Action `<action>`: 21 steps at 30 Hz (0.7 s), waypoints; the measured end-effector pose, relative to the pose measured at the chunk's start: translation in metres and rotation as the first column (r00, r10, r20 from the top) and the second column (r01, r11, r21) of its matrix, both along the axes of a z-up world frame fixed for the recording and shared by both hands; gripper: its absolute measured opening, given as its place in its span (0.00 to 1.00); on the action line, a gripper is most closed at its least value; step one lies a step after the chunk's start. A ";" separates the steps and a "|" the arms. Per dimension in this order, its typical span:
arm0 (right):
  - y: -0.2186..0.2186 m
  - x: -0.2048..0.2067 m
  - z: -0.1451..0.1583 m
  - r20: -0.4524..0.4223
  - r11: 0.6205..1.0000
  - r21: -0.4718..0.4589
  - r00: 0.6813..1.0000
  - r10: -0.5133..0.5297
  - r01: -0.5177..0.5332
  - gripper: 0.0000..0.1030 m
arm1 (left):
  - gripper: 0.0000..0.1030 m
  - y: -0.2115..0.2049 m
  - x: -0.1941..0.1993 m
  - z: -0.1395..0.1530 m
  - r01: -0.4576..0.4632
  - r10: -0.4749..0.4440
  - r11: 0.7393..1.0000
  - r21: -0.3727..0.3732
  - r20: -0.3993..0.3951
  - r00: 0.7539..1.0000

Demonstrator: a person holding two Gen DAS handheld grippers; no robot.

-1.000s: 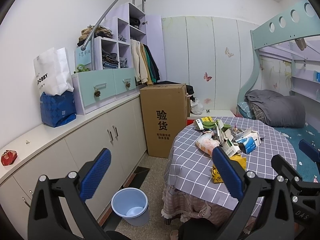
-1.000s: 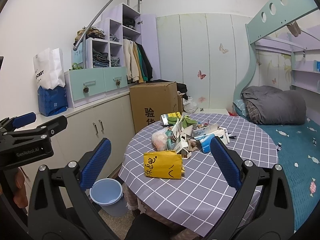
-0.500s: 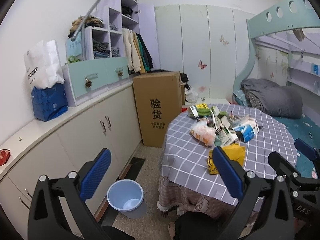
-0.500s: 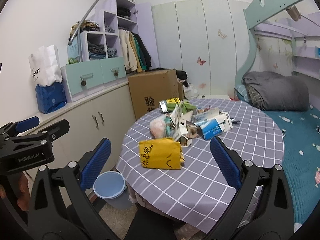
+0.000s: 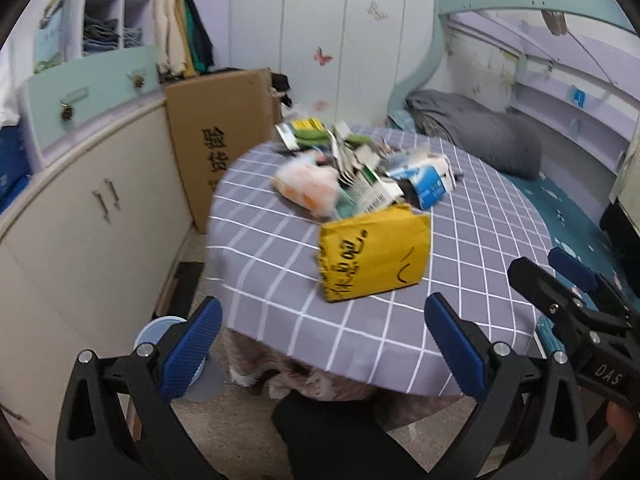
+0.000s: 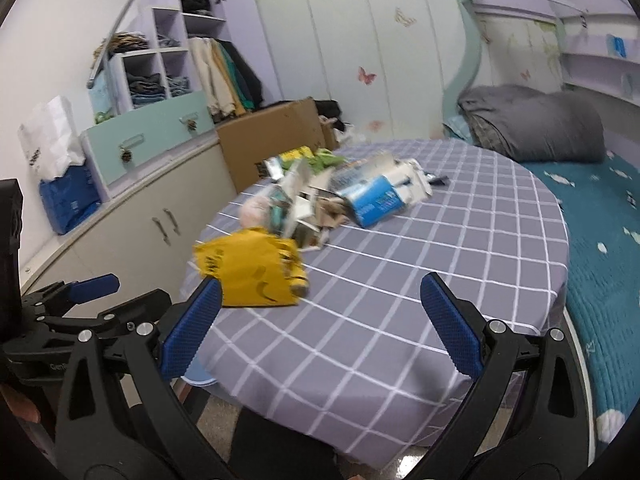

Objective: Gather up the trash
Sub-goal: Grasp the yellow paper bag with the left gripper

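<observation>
A pile of trash lies on a round table with a grey checked cloth (image 5: pixel 480 240) (image 6: pixel 440 240). Nearest me is a yellow paper bag (image 5: pixel 374 254) (image 6: pixel 252 270); behind it lie a blue-and-white carton (image 5: pixel 430 184) (image 6: pixel 372 200), a pale orange plastic bag (image 5: pixel 308 186), crumpled wrappers and green packets (image 5: pixel 306 128). My left gripper (image 5: pixel 322 346) stands open just short of the table edge, below the yellow bag. My right gripper (image 6: pixel 320 324) stands open over the near cloth, right of the yellow bag. Nothing is between either pair of fingers.
A light blue bin (image 5: pixel 160 330) stands on the floor left of the table, half hidden by my left finger. White cabinets (image 5: pixel 80 220) line the left wall, a cardboard box (image 5: pixel 224 136) stands behind the table, and a bed (image 6: pixel 600 220) lies to the right.
Both grippers have moved forward and down toward the table, so the trash pile looks much larger. Both stay open. The current frames are motion-blurred.
</observation>
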State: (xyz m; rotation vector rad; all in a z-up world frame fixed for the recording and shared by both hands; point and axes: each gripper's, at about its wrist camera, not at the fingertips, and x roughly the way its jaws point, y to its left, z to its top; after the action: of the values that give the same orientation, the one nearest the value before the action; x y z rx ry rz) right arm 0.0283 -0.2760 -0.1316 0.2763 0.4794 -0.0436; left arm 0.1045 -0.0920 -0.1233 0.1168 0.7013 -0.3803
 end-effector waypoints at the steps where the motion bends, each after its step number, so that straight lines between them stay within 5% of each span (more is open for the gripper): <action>1: -0.006 0.002 -0.004 -0.008 1.000 -0.001 1.000 -0.020 0.020 0.94 | 0.96 -0.006 0.004 -0.003 0.006 -0.006 1.000 -0.003 -0.010 1.000; 9: -0.047 0.017 -0.020 -0.040 0.997 0.025 0.997 -0.070 0.071 0.94 | 0.96 -0.050 0.030 -0.023 0.019 -0.018 1.000 0.012 -0.065 0.998; 13: -0.064 0.023 -0.029 -0.050 0.996 0.037 0.996 -0.077 0.079 0.94 | 0.96 -0.073 0.031 -0.030 0.013 -0.010 0.997 0.080 -0.039 0.999; 21: -0.081 0.041 -0.036 -0.078 0.997 0.055 0.996 -0.047 0.051 0.94 | 0.96 -0.085 0.048 -0.036 -0.102 0.104 0.990 0.097 -0.008 0.995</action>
State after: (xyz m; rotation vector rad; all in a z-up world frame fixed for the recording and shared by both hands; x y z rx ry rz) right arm 0.0689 -0.3571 -0.1680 0.3434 0.5509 -0.0888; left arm 0.1530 -0.1772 -0.1593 0.1687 0.7355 -0.2485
